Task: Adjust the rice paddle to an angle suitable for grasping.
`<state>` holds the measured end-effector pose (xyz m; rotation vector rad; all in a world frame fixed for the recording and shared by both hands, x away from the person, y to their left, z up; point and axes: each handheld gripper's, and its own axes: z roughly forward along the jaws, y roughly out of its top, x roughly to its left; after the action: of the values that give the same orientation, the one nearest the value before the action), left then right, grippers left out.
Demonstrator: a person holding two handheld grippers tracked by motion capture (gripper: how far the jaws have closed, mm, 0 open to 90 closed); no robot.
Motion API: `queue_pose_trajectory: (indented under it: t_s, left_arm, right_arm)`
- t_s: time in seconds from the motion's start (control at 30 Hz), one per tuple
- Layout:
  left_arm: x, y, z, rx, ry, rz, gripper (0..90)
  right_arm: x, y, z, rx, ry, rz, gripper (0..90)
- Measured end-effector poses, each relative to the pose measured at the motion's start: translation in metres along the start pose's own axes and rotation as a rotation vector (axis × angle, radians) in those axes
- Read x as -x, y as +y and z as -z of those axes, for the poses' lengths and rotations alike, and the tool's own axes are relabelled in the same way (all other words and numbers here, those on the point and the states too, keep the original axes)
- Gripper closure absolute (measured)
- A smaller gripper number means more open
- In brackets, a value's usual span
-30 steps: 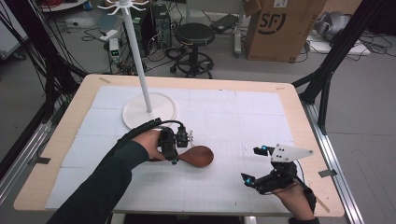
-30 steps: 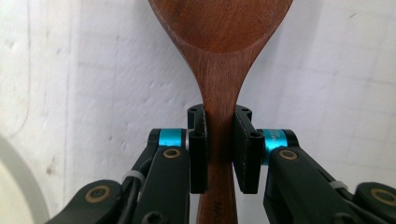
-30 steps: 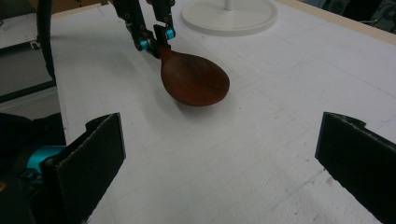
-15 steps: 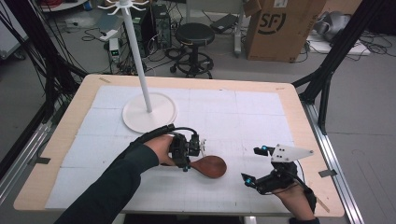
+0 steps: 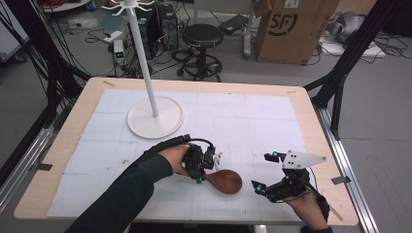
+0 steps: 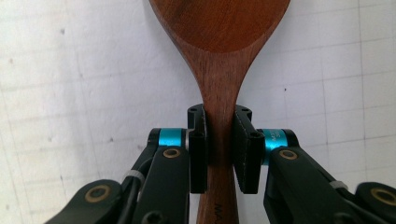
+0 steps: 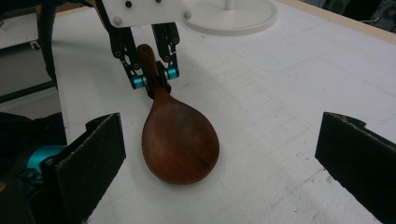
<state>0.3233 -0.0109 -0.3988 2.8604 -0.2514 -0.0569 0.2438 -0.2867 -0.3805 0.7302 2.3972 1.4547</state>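
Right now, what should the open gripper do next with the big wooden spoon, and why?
Probably ease the right gripper forward around the spoon bowl. Its jaws stand wide open facing the bowl, while the left gripper is clamped on the handle.

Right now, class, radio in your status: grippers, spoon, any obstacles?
Left gripper shut on wooden spoon handle, bowl on the mat. Right gripper open, empty, facing the bowl. Rack base well clear.

Wooden table (image 5: 311, 104); white gridded mat (image 5: 252, 126); white stand base (image 5: 155, 118); wooden spoon (image 5: 226, 180).
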Motion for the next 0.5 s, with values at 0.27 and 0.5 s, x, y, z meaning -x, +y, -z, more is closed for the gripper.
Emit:
queue_pose_trajectory:
  t_s: [0.27, 0.5]
  left_arm:
    - [-0.0008, 0.0008, -0.0055, 0.008, 0.002, -0.06, 78.1]
    - [-0.0014, 0.001, -0.0085, 0.005, 0.011, -0.087, 78.0]
  right_arm:
    - [-0.0001, -0.0003, 0.0003, -0.001, 0.0, -0.003, 0.3]
    - [-0.0001, 0.0, -0.0003, 0.0, 0.001, 0.0, 0.3]
